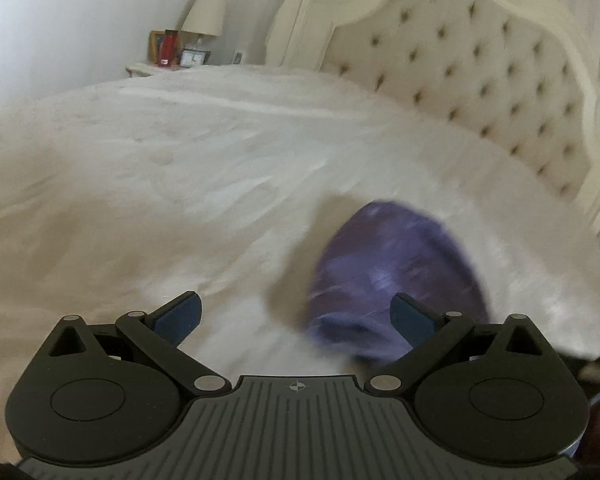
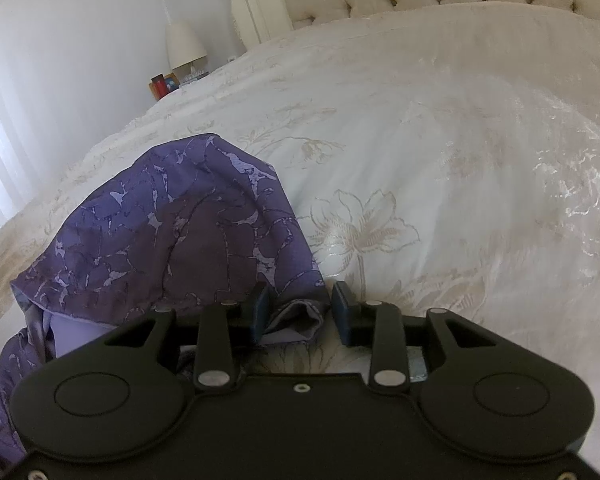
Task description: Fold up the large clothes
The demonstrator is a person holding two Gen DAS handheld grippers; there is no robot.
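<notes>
In the left wrist view, the left claw [image 1: 296, 314] stands wide open at the bottom of the frame, nothing between its blue-padded fingers [image 1: 178, 316]. Beyond it, right of centre, the purple patterned garment of thin fabric [image 1: 396, 264] lies bunched on the white embroidered bedspread [image 1: 180, 160]; the picture is smeared, so its folds cannot be made out. A cream tufted headboard [image 1: 480, 72] fills the upper right, and a cream-shaded table lamp [image 1: 204, 12] stands on a nightstand [image 1: 144, 69] in the upper left.

In the right wrist view, the right claw [image 2: 300, 312] sits low in the frame, half closed, with a corner of the garment [image 2: 172, 232] lying in the gap. The left pad seems to touch the cloth while the right pad stands clear of it, so no grip shows. The rest of the garment spreads to the lower left, a pale lining showing at its hem, over the bedspread's flower pattern.
</notes>
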